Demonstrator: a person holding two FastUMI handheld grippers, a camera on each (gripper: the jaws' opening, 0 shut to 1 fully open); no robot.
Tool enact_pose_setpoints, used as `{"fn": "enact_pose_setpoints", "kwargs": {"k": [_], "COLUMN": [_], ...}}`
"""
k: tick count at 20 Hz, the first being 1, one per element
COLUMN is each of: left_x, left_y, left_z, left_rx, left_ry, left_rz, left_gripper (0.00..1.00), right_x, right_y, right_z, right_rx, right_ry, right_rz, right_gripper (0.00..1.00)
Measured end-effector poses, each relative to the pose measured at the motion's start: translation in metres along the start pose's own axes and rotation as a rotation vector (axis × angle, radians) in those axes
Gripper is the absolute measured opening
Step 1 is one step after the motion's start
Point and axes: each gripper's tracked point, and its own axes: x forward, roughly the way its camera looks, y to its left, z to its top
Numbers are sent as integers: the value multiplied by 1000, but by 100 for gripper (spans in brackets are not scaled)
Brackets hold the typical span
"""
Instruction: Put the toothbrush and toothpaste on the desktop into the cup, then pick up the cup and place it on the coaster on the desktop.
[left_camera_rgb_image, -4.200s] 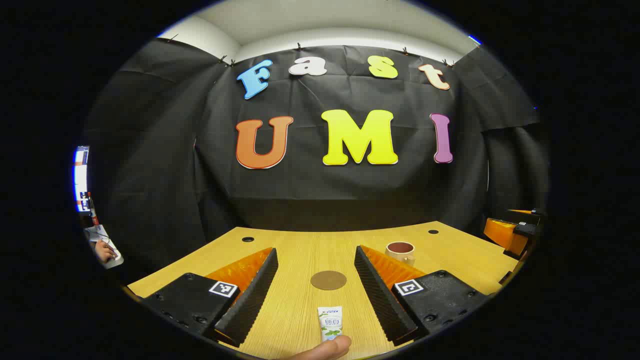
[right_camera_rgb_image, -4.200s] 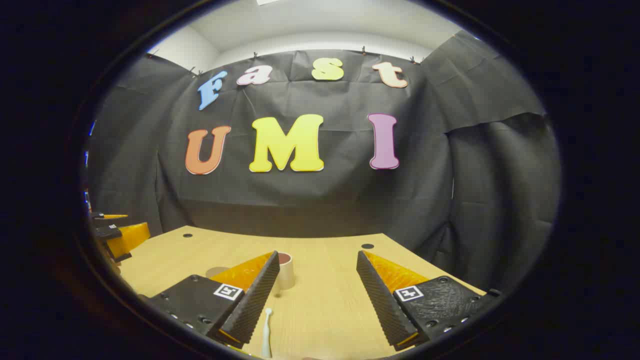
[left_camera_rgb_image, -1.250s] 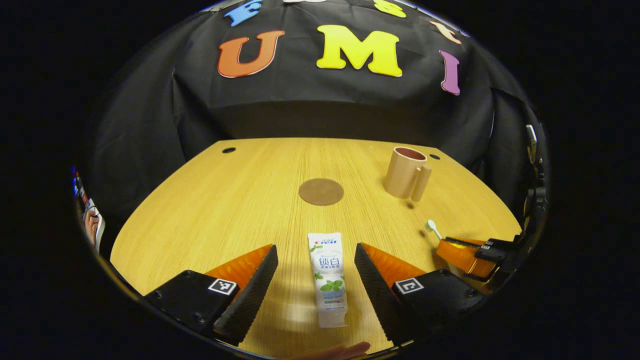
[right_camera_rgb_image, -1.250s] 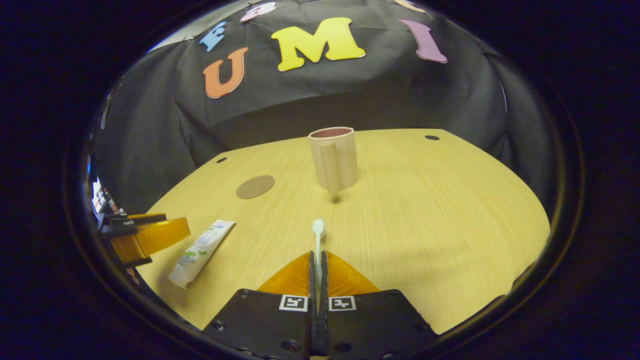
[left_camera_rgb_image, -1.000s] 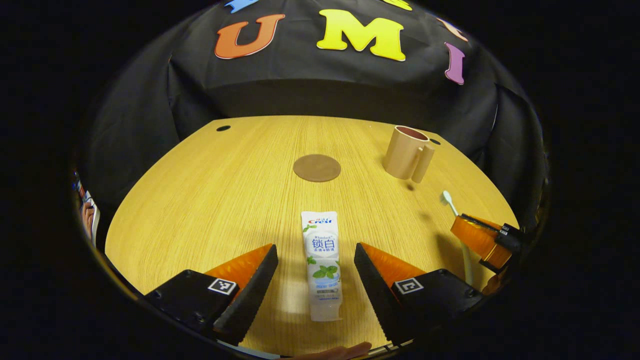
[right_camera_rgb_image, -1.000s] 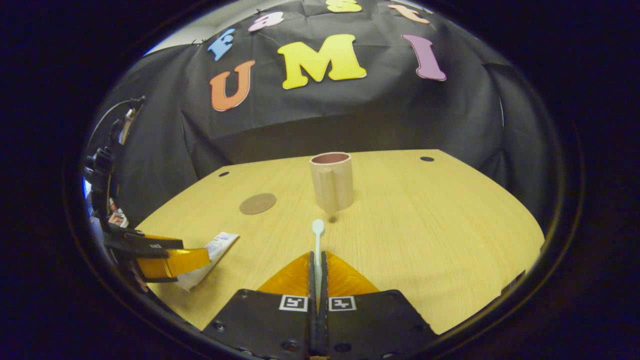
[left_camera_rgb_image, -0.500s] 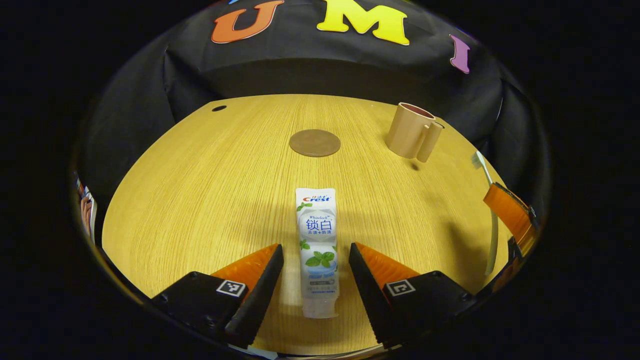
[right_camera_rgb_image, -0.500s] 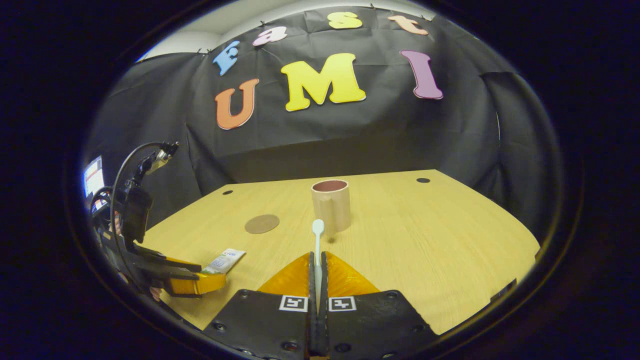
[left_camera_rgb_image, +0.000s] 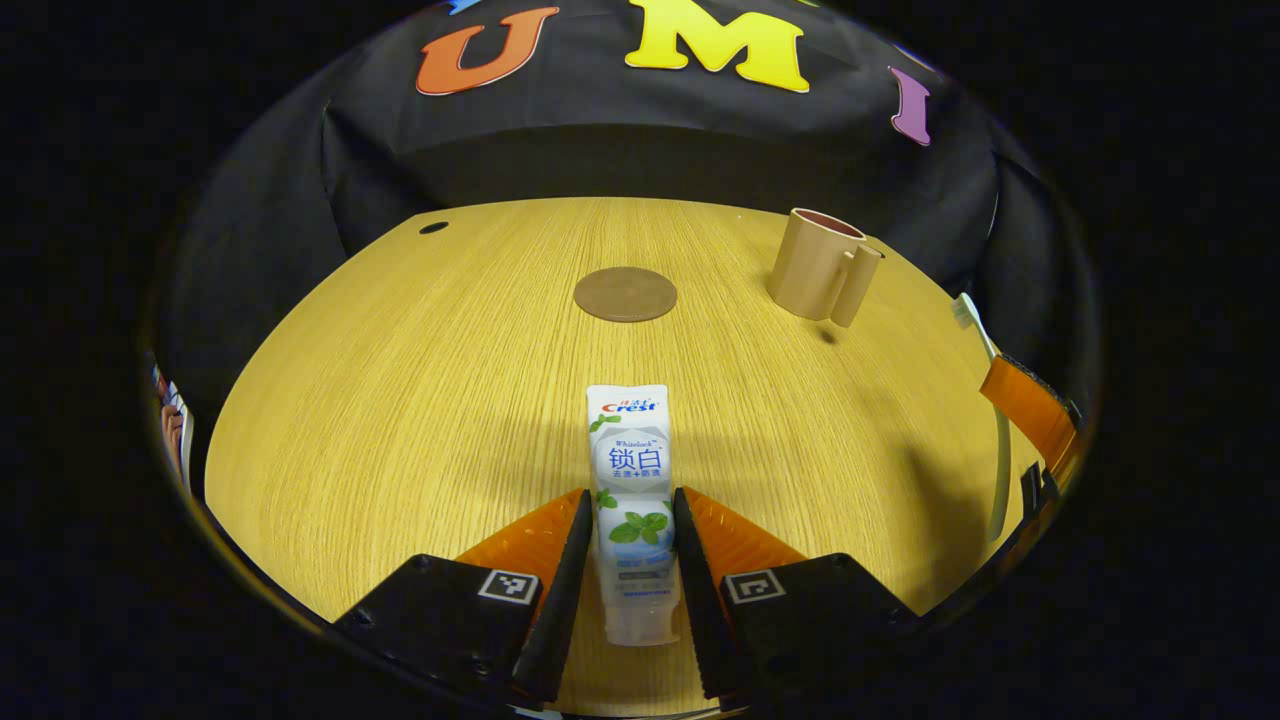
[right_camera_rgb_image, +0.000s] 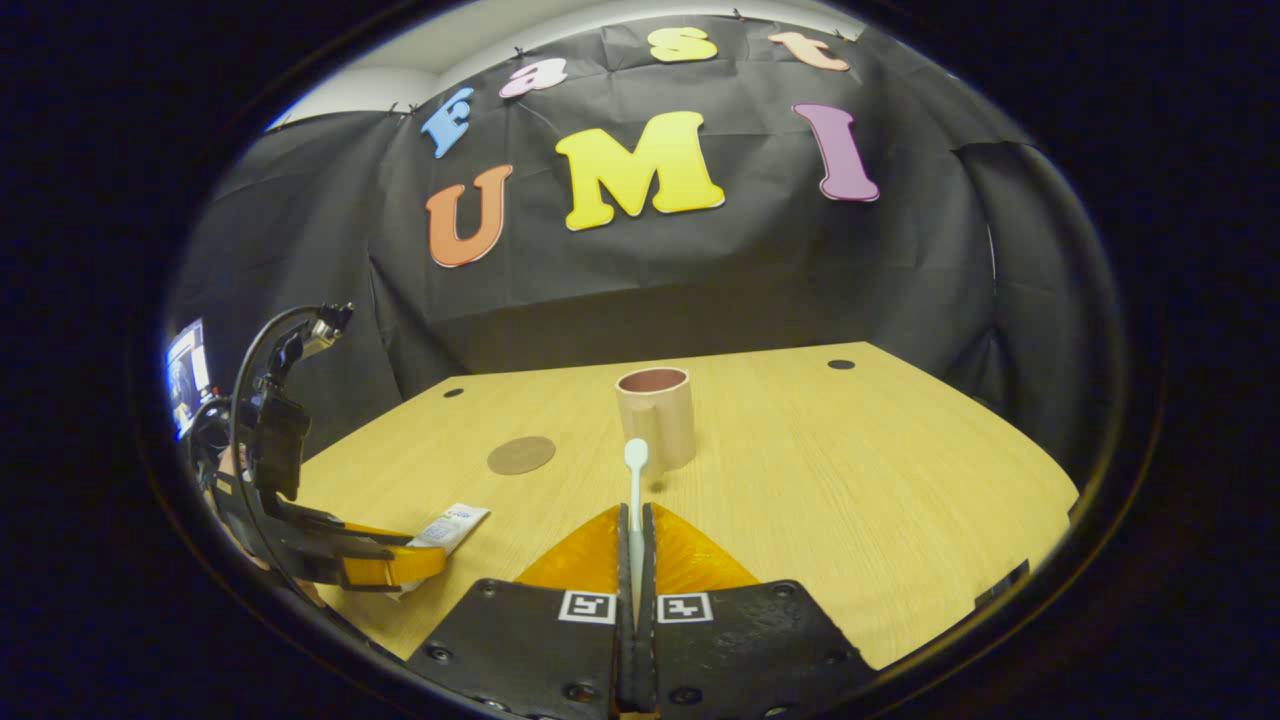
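Right tool (right_camera_rgb_image: 636, 535) grips toothbrush (right_camera_rgb_image: 634, 470); left tool (left_camera_rgb_image: 628, 560) nearly clamped on toothpaste (left_camera_rgb_image: 630, 480). Cup (right_camera_rgb_image: 656, 415) at 12 empty, coaster (right_camera_rgb_image: 521, 455) unused.

Toothpaste (left_camera_rgb_image: 632, 500) on desktop (left_camera_rgb_image: 420, 380), coaster (left_camera_rgb_image: 625, 294) beyond, cup (left_camera_rgb_image: 818, 275) right.

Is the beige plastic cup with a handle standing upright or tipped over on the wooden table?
Upright. The beige plastic cup stands on its base on the wooden table, its open reddish mouth facing up and its handle running vertically down the side.
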Motion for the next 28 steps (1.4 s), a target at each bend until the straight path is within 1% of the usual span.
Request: {"fn": "enact_pose_setpoints", "kwargs": {"k": [1,3,4,5,6,8,9,10,12,14,18,22,25,28], "left_x": [0,-1,-2,-1,-3,-10,-13,-19,-30,-43,-59,-67,-67,-69], "left_y": [1,3,3,1,1,5,8,11,12,9,4,2,1,0], "left_z": [0,-1,0,2,5,15,22,31,45,54,71,86,91,97], "left_rx": [3,-5,-13,-19,-25,-27,-24,-15,2,12,-3,0,12,17], "left_ry": [-3,-7,-14,-31,-60,-134,-180,-229,-314,-383,-484,-563,-588,-598], "left_rz": [0,7,12,7,-6,-1,11,25,43,36,1,-17,-23,-30], "left_gripper": [49,47,47,50,45,45,49,44,43,43,43,43,43,43], "right_x": [0,-1,0,-1,-3,-4,-4,-3,-1,1,11,32,57,87], "right_y": [1,2,1,1,1,4,5,6,9,11,18,23,25,29], "right_z": [1,2,3,4,4,9,11,12,16,26,58,109,150,179], "right_rx": [0,-3,-4,-6,-8,-13,-16,-19,-25,-33,-33,-26,-20,-9], "right_ry": [0,-6,-12,-18,-25,-36,-41,-42,-48,-64,-110,-188,-252,-281], "right_rz": [0,2,5,6,9,13,12,11,17,16,32,49,62,86], "right_gripper": [0,1,0,0,0,0,0,0,0,0,0,0,0,0]}}
